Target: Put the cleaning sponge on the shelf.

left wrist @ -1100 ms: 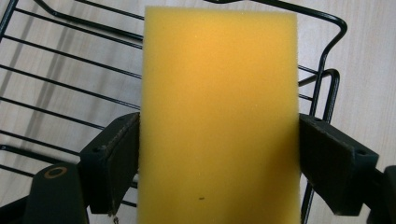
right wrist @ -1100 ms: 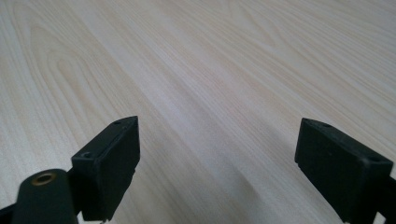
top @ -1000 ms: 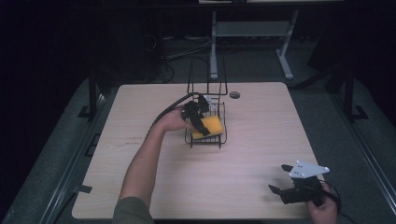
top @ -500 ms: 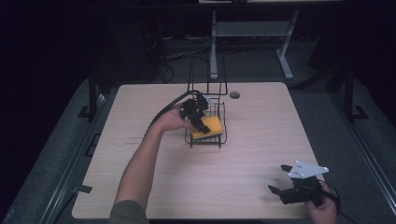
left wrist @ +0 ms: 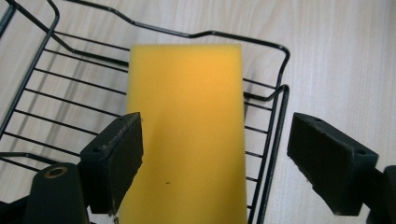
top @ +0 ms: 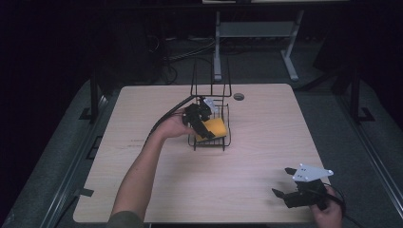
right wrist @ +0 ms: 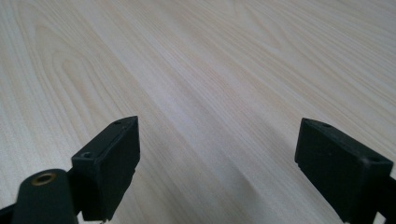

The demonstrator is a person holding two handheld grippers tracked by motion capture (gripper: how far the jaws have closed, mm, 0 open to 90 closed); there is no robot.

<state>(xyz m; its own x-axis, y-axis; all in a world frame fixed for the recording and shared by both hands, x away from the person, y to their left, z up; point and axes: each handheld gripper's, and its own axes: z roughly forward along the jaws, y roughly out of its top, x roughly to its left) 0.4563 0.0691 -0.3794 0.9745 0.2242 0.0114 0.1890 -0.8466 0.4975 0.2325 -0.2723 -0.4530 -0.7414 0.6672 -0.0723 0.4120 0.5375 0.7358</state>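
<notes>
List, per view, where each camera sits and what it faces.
High view: above the near edge, looking forward and down on the table; forearms, left gripper and right gripper show.
Left gripper view: rides the left gripper, faces the sponge in the rack; jaws open.
Right gripper view: faces bare table; jaws open.
High and left gripper views share sponge and rack.
</notes>
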